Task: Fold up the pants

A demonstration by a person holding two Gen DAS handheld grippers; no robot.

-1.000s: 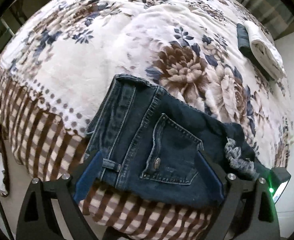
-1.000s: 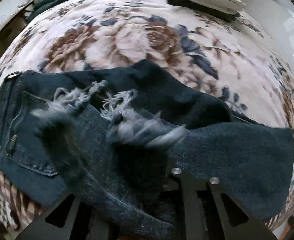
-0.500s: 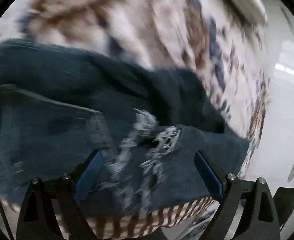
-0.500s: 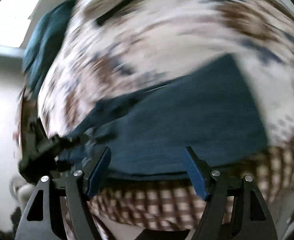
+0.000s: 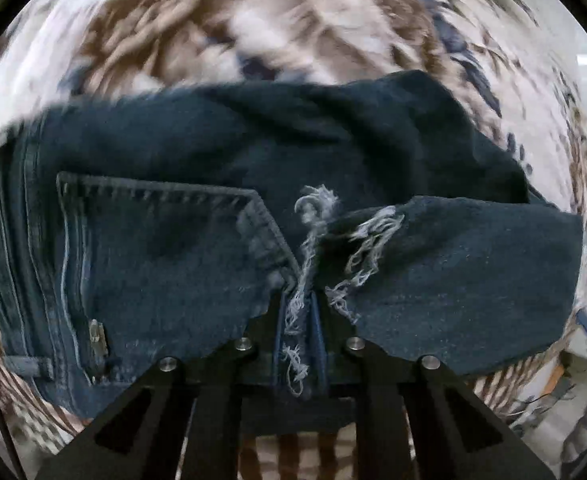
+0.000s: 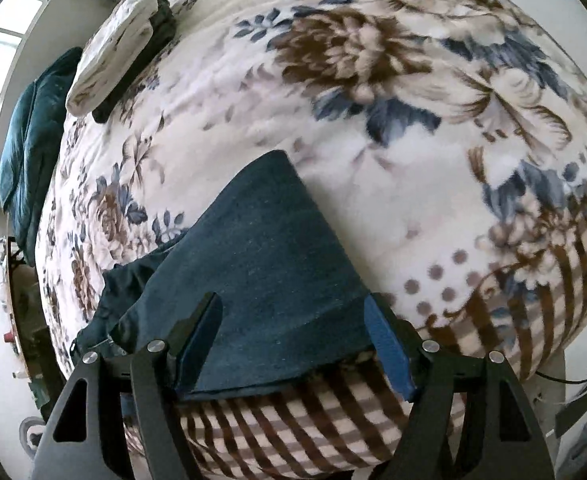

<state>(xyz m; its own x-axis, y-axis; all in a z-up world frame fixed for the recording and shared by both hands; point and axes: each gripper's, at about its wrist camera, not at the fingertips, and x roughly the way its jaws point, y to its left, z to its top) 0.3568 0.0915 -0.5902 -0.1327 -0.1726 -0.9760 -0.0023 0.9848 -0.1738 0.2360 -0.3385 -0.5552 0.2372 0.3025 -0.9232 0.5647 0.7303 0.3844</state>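
Dark blue jeans (image 5: 173, 240) lie folded on the floral blanket (image 5: 253, 20), back pocket (image 5: 153, 232) up and the legs doubled back over the seat. My left gripper (image 5: 299, 312) points down and is shut on the frayed hems (image 5: 313, 216), whose pale threads hang between its blue pads. In the right wrist view my right gripper (image 6: 293, 340) stands open over the folded end of the jeans (image 6: 261, 248) at the bed's edge. The denim fold lies between its fingers (image 6: 389, 344), and the pads do not press on it.
The blanket (image 6: 373, 120) ends in a brown checked border (image 6: 293, 420) that drops over the bed's edge below the jeans. A folded white and dark pile (image 6: 121, 44) and a teal garment (image 6: 33, 132) lie at the far side. Floor and furniture show at the left.
My left gripper moved from the waistband side to the frayed hems and shut on them. My right gripper let the hems go, opened, and swung over to the folded end at the bed's edge.
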